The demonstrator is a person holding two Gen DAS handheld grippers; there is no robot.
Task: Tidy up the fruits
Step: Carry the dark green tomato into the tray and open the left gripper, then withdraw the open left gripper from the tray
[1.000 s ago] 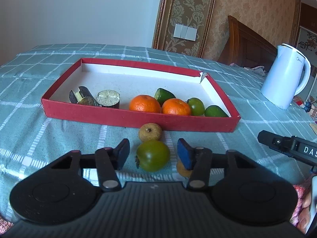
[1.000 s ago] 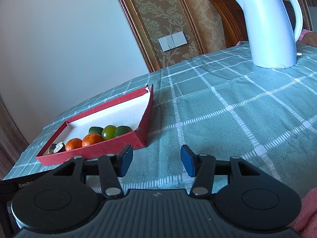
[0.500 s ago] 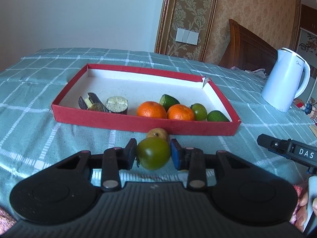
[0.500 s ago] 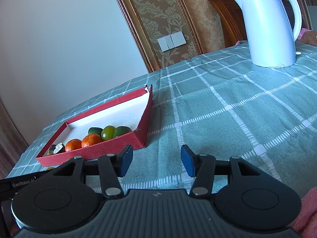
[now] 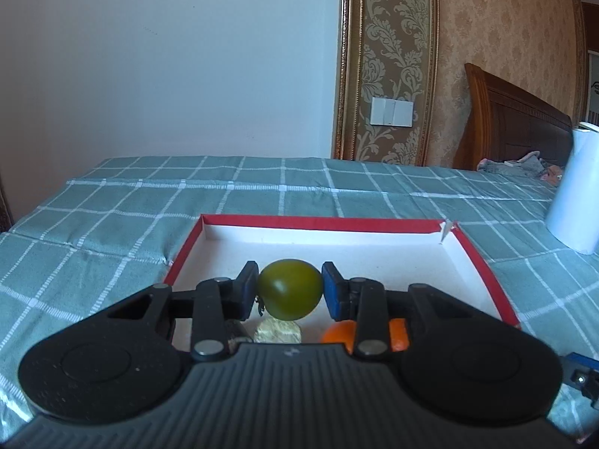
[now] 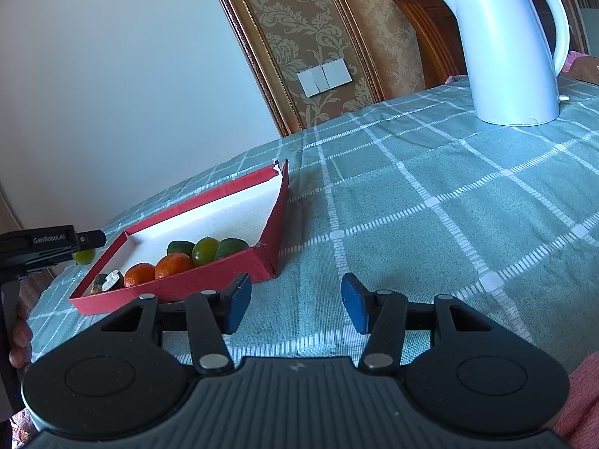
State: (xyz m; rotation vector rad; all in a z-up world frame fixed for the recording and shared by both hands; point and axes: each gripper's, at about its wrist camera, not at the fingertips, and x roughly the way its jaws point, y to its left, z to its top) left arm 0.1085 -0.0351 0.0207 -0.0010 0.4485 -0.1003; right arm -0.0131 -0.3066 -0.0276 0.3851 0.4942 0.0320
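Observation:
My left gripper (image 5: 290,290) is shut on a round green fruit (image 5: 290,288) and holds it in the air over the red tray (image 5: 483,262) with the white floor. Below it, an orange (image 5: 338,333) and a cut brown piece (image 5: 277,333) show in the tray. In the right wrist view the tray (image 6: 179,292) holds two oranges (image 6: 174,265), several green fruits (image 6: 206,250) and dark pieces (image 6: 106,282). The left gripper (image 6: 48,243) hangs at the tray's left with the green fruit (image 6: 83,257). My right gripper (image 6: 292,303) is open and empty above the cloth, right of the tray.
A white electric kettle (image 6: 509,45) stands at the back right on the green checked cloth (image 6: 430,194); its edge shows in the left wrist view (image 5: 576,191). A wooden headboard (image 5: 516,127) and wall lie behind.
My left gripper has lifted the green fruit off the cloth and carried it forward over the tray. The brown fruit on the cloth has gone out of view. The right gripper has barely moved.

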